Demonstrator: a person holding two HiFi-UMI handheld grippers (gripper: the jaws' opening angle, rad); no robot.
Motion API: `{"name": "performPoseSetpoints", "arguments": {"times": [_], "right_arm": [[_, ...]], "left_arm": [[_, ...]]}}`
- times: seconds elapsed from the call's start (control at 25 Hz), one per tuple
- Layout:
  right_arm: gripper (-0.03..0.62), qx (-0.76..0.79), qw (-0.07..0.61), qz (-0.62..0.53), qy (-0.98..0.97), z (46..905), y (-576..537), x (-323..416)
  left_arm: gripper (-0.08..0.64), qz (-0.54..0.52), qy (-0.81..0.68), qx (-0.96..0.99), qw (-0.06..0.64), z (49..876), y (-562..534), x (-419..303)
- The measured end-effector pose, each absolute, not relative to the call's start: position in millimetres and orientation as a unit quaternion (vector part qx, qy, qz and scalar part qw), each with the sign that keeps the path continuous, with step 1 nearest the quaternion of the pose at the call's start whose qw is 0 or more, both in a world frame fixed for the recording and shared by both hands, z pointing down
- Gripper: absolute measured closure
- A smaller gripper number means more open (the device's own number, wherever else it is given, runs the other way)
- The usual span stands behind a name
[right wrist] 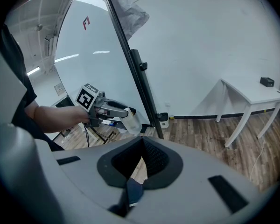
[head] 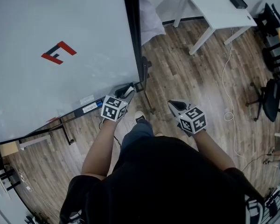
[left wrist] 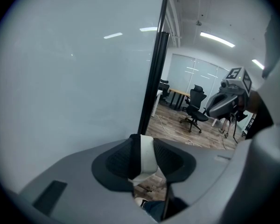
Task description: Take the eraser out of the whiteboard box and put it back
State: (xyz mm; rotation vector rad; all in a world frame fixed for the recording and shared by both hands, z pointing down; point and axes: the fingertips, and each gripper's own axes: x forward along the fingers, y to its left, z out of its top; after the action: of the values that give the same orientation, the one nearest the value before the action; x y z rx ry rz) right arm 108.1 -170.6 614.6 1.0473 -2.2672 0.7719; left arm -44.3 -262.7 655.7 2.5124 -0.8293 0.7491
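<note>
right now my left gripper has its fingers pinched on the eraser, a white block that sits squarely between the two dark pads. it hangs in the air just beside the lower right corner of the whiteboard, close to the black frame post. whether it touches the post i cannot tell. my right gripper holds nothing. its fingers are pressed together at the tips, and only the wooden floor shows through the gap below them. it floats near the left one but apart from it, out over the floor. farther off stand a white table and a dark office chair.
</note>
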Motion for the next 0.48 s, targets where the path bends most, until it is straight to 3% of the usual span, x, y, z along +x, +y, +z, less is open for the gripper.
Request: {"name": "performPoseSetpoints", "arguments": {"times": [0.48], "right_arm": [[0.597,0.392,0.262,0.287,-0.834,617.2,-168.7,105.5]], "left_arm": [[0.414,0.282,-0.281,0.898,0.188,669.6,-261.9,-39.3]]}}
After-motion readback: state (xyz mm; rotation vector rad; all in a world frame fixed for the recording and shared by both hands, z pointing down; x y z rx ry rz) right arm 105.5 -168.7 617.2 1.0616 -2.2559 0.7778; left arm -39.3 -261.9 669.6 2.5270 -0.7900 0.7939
